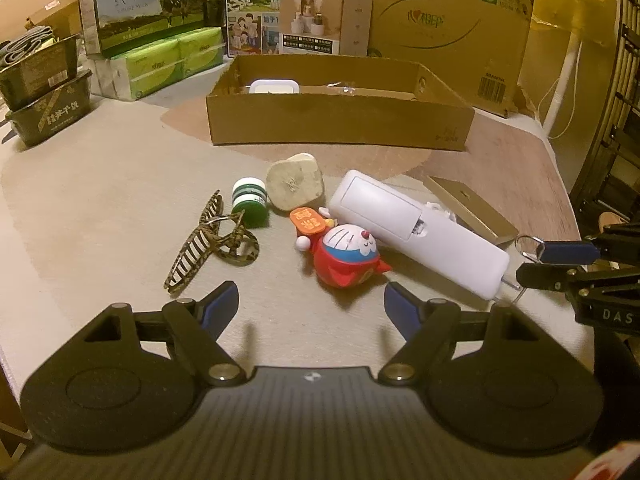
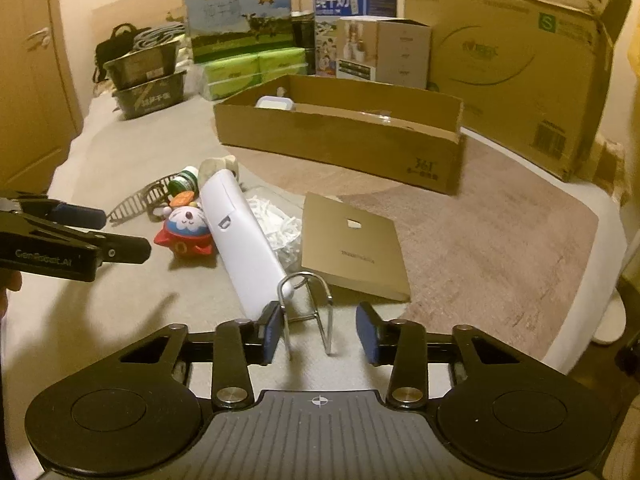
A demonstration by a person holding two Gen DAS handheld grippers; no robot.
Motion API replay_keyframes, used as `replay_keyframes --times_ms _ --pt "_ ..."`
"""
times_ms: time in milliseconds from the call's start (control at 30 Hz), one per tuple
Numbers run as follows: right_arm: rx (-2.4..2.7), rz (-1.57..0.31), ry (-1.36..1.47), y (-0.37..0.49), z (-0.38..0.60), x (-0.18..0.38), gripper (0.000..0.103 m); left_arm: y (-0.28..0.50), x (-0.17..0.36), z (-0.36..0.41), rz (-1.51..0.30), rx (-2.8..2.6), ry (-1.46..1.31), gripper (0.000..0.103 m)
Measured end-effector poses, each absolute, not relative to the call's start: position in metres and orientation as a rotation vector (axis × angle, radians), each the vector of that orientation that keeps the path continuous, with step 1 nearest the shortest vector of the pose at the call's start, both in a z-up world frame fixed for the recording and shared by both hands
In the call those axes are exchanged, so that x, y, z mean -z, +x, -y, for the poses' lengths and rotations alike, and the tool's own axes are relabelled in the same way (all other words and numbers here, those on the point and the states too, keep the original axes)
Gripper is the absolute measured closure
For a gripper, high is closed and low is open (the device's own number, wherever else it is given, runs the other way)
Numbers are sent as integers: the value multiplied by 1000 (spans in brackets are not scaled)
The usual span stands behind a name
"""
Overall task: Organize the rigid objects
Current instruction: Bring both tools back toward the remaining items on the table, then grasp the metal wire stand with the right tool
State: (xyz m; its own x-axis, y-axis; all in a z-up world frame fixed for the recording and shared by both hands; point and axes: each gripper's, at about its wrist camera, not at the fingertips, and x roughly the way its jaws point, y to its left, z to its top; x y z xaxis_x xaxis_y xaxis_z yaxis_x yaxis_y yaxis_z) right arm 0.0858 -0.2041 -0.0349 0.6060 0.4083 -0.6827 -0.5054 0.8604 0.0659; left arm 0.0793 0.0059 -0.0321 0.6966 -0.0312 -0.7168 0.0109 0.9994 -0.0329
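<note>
Reading "361" on cardboard tray [image 2: 426, 168]; "GenRobot_AI" on left tongs [image 2: 120, 236]

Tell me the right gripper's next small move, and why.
Probably close the right gripper on the metal wire stand: it sits between the open fingers, one pad at a leg, the other clear, so it is not yet gripped.

The carton [image 1: 448, 36] shows "S"; milk box [image 1: 136, 12] "纯牛奶".
</note>
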Motion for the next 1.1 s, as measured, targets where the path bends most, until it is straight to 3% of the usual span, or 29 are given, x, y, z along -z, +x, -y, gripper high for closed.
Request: replay_keyframes --times_ms 33,267,1100 --pt "-538 -753 -140 87 204 35 76 80 33 -6 -803 24 -27 27" --pt "-494 -768 -169 79 207 33 77 81 36 -2 -809 33 -22 28" --pt "-584 -798 -243 71 208 64 71 80 45 7 -824 59 -24 28"
